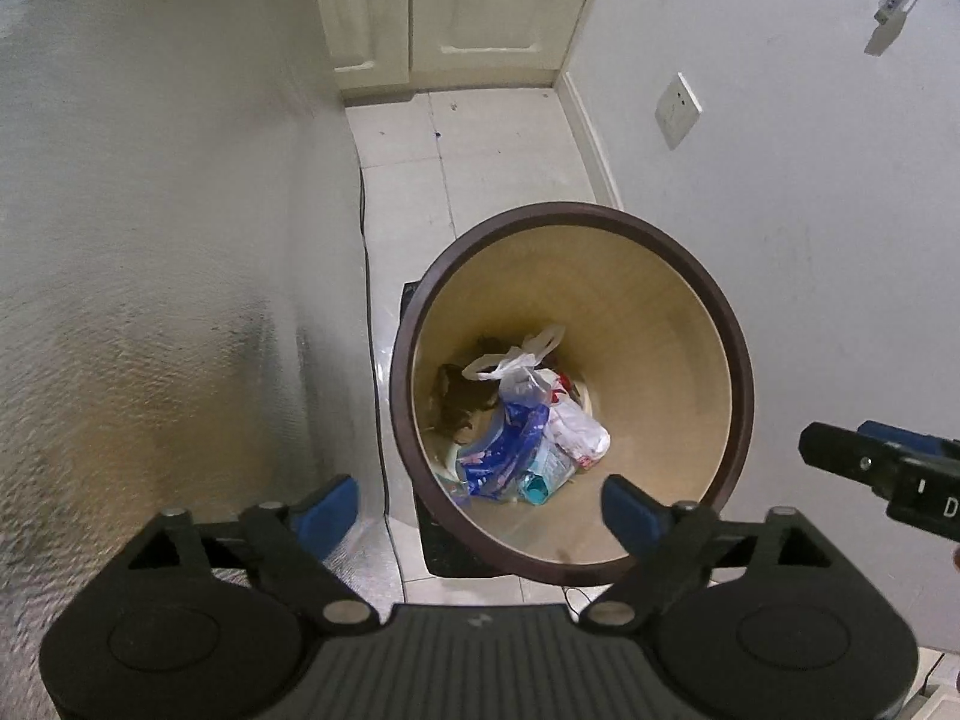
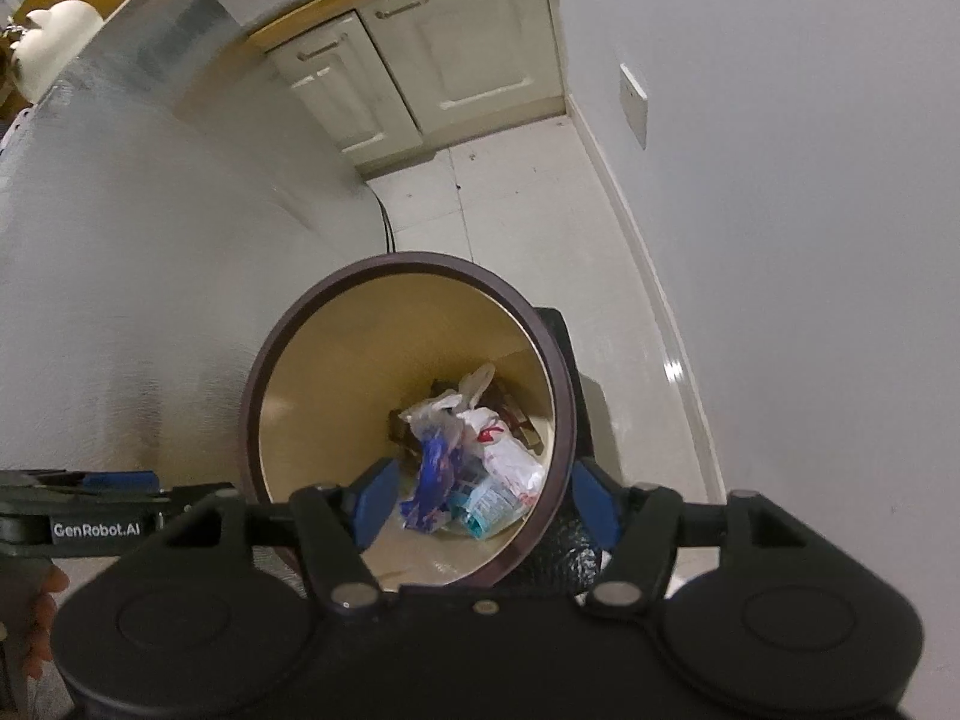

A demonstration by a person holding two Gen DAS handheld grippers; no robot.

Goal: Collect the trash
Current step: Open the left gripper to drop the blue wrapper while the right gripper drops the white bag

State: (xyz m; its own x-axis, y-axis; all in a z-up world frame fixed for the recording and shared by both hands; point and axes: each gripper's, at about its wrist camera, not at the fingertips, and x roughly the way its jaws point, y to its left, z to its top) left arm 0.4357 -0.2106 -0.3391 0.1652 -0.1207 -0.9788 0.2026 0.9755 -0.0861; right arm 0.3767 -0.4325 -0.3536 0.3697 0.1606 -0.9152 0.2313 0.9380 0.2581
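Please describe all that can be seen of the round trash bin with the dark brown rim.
The round trash bin with the dark brown rim stands upright on the pale tiled floor, open, no lid. Its smooth beige inner wall looks like plastic and narrows downward. At the bottom lie crumpled plastic bags, white and blue, with dark scraps. It stands beside a silver textured panel. Something black lies under it.
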